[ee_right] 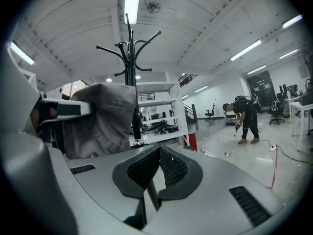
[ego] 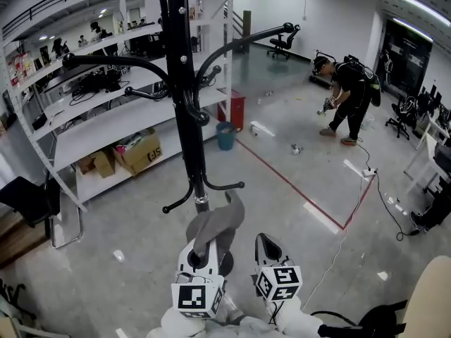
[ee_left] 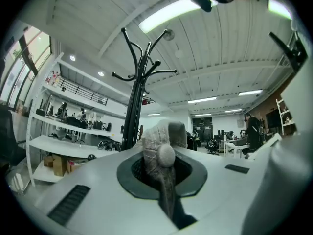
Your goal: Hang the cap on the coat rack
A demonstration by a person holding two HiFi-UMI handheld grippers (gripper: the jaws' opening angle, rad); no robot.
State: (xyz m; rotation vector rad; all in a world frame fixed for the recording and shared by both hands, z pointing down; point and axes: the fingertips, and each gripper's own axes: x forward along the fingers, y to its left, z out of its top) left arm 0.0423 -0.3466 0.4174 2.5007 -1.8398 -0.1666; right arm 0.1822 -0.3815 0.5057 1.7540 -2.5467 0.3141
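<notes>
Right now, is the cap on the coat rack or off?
Off: left gripper clamps the cap; no coat rack hook bears it.

The grey floor (ego: 141, 259) bears the coat rack (ego: 184, 83), a blue bin (ego: 225, 135) and red tape (ego: 289, 184).

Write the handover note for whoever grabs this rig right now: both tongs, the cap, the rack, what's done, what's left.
Left tongs: shut on the grey cap, held up close in front of the coat rack pole.
Right tongs: shut, empty, just beside the left.
Cap: not on the rack; no hook carries it.
Done: cap gripped and at the rack.
Left: raise the cap over a hook, probably one of the lower hooks since they are nearest, settle it on, then open the left tongs.
</notes>
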